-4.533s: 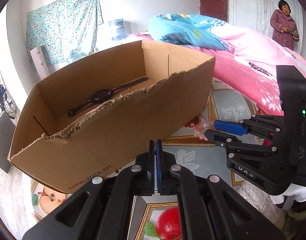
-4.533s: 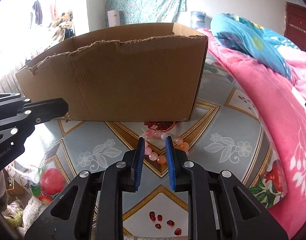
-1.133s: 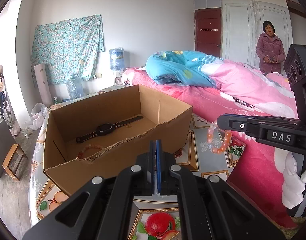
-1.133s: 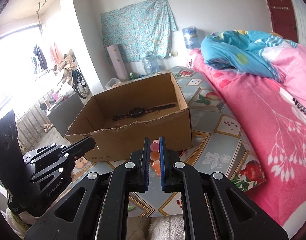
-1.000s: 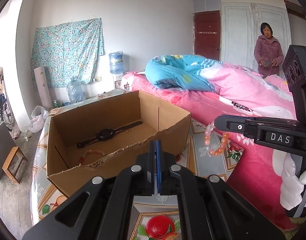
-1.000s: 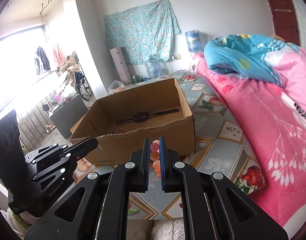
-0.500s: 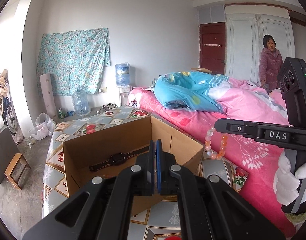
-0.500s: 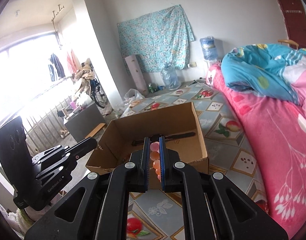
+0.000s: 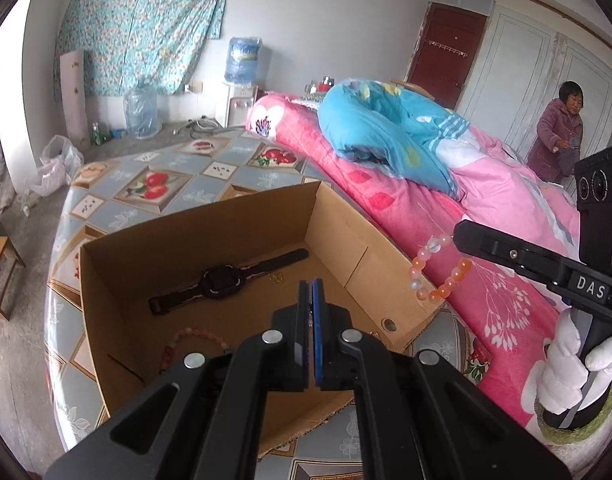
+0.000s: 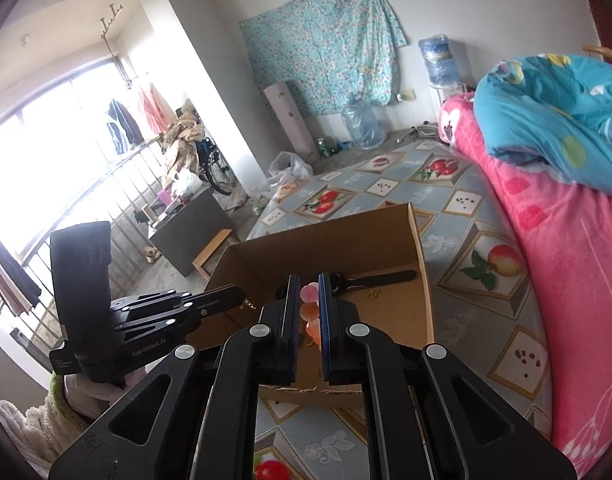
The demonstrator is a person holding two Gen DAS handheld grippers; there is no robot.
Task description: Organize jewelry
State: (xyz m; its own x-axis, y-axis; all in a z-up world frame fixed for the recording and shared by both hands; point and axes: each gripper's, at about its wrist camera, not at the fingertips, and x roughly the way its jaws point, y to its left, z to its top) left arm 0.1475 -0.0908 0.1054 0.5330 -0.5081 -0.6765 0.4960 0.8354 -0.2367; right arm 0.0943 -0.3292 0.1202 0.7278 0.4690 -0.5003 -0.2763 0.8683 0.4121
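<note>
An open cardboard box (image 9: 338,216) (image 10: 424,280) stands on the fruit-patterned table. Inside lie a black watch (image 9: 222,280) (image 10: 370,278), a dark bead bracelet (image 9: 194,338) and a small gold piece (image 9: 277,278). My right gripper (image 10: 307,292) is shut on a pink and orange bead bracelet (image 10: 309,312), which hangs from it above the box's right end in the left wrist view (image 9: 440,272). My left gripper (image 9: 310,292) is shut and empty, above the box's near wall; it shows in the right wrist view (image 10: 238,292).
A pink quilt and blue bedding (image 9: 386,128) cover the bed right of the table (image 9: 154,184). A person (image 9: 558,132) stands at the far right by white doors. Water bottles (image 9: 140,114) stand on the floor behind.
Both grippers have risen and tipped downward, so the box interior shows more fully. My right gripper has carried the bead bracelet over the box's right end.
</note>
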